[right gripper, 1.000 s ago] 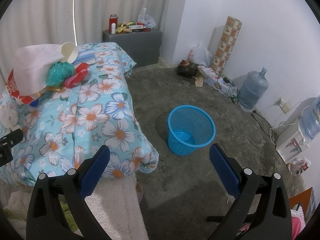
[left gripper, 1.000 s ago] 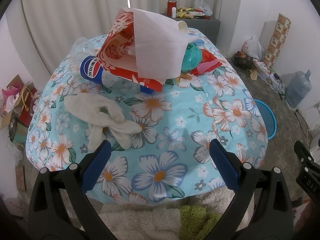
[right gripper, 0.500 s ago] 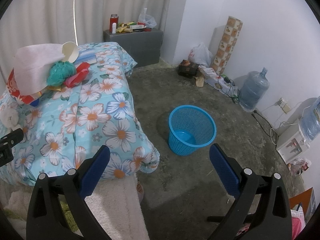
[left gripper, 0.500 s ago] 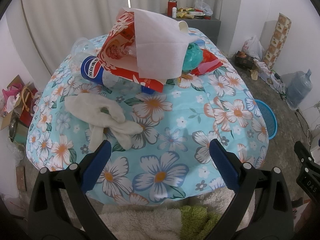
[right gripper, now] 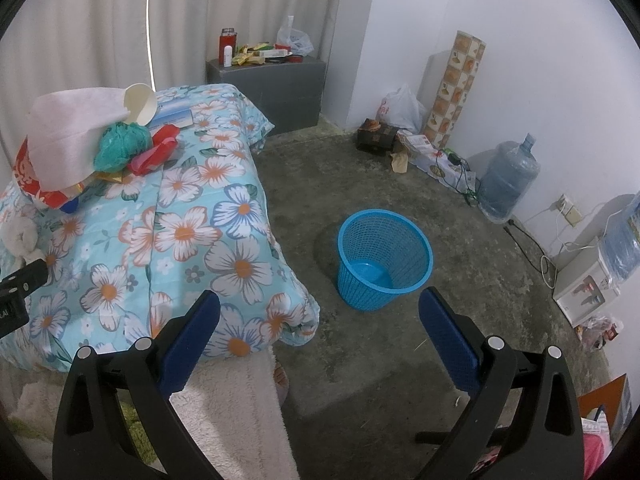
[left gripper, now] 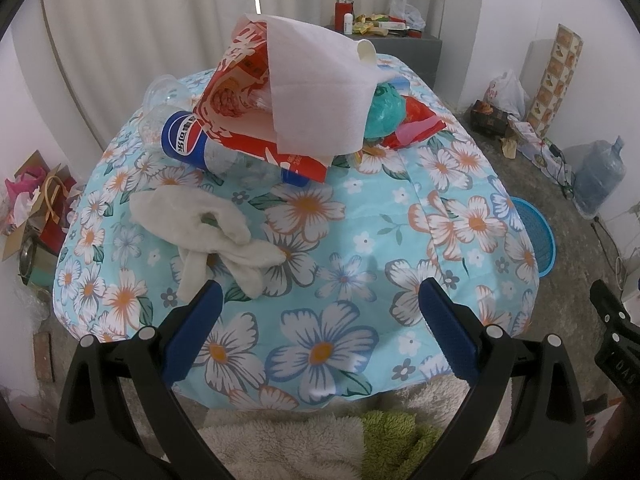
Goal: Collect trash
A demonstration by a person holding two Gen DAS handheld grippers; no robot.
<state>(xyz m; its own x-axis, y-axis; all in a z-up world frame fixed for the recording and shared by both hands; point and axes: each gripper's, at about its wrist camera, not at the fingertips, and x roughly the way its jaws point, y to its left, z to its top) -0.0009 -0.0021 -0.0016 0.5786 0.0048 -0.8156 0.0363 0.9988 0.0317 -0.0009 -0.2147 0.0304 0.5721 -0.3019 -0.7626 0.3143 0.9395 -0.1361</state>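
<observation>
The left hand-held gripper [left gripper: 316, 320] hovers over the near edge of the floral bedspread [left gripper: 360, 248], its 2 fingers spread wide and holding nothing. The trash pile lies well ahead of it on the bed: a white paper sheet [left gripper: 320, 92] draped over a red-and-white bag [left gripper: 240, 80], a plastic bottle with a blue label [left gripper: 188, 140], a teal crumpled bag [left gripper: 384, 112]. A white cloth [left gripper: 208, 228] lies just ahead of its left finger. The right hand-held gripper [right gripper: 320, 324] is likewise spread and empty, with the blue basket [right gripper: 384, 256] on the floor just ahead between its fingers.
</observation>
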